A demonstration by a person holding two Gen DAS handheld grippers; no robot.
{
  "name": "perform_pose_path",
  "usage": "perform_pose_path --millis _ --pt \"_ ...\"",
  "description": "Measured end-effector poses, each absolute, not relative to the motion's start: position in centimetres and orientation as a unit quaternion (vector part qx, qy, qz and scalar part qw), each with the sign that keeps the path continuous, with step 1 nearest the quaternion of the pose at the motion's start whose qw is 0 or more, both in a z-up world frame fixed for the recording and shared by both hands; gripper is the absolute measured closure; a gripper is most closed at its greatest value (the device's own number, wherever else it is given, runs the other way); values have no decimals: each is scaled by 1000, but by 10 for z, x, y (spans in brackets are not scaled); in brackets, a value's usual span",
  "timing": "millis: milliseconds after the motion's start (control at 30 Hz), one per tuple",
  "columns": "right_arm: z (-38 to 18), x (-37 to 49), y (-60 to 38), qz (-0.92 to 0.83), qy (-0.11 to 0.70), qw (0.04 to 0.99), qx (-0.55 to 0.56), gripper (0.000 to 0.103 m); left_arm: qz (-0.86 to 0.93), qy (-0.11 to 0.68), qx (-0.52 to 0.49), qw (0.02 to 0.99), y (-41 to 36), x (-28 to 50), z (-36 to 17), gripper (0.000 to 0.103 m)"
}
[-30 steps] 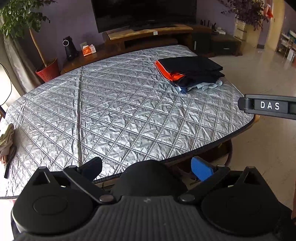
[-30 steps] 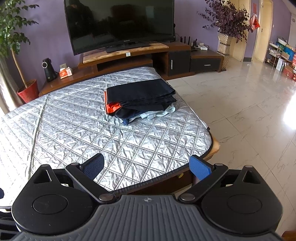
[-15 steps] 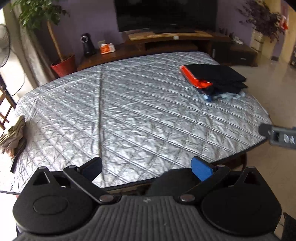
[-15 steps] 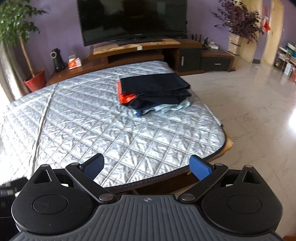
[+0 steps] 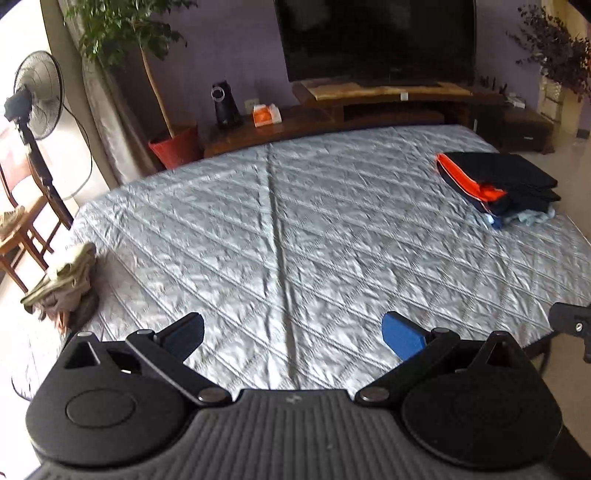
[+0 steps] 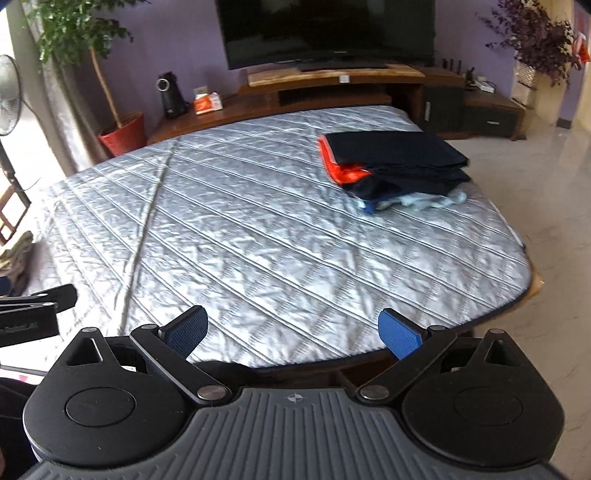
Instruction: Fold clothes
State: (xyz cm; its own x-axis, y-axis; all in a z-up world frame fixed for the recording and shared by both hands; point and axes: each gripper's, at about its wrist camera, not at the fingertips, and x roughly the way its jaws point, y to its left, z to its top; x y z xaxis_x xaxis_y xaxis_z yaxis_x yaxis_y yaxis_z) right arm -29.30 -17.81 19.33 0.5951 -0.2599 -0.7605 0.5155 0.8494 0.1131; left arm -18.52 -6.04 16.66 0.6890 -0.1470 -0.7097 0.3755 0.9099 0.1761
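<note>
Folded clothes (image 6: pixel 397 162) sit stacked on the far right part of the bench (image 6: pixel 258 229): a dark navy piece on top, an orange edge poking out on the stack's left side, a pale blue layer peeking from the bottom. The left wrist view picks up the same stack (image 5: pixel 498 184) over on its right, close to the bench's right edge.

And over on the left edge of the bench there's a crumpled heap of olive and beige garments (image 5: pixel 64 284), unfolded, well apart from the tidy stack.

The silver quilted cover on the bench lies flat, with one long crease (image 5: pixel 277 240) running front to back down its middle part.

The left tongs (image 5: pixel 291 334) hover above the near edge of the bench, blue pads spread wide, nothing between them. The right tongs (image 6: pixel 291 332) sit at the near edge too, spread just as wide and empty. Each view catches a black sliver of the other tool at its side.

Behind the bench: a wooden TV stand (image 6: pixel 332 85) carrying a dark television (image 6: pixel 325 29), a small black appliance (image 6: pixel 170 96), an orange and white box (image 6: pixel 208 103). A potted tree in a red pot (image 5: pixel 177 147) stands at the left, with a standing fan (image 5: pixel 35 99) and a wooden chair (image 5: pixel 18 236) beside the window.
</note>
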Motion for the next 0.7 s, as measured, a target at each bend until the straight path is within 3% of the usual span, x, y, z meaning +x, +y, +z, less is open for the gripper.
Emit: perform_pose_path --millis 300,433,700 --pt "170 -231 -157 -230 343 890 191 2 -136 348 117 920 -31 -144 154 1" --pt "144 -196 -138 -226 380 884 150 4 -111 372 82 918 -12 -117 138 1" --pt "141 -162 -108 -168 377 904 107 4 -72 431 86 895 5 -88 91 2"
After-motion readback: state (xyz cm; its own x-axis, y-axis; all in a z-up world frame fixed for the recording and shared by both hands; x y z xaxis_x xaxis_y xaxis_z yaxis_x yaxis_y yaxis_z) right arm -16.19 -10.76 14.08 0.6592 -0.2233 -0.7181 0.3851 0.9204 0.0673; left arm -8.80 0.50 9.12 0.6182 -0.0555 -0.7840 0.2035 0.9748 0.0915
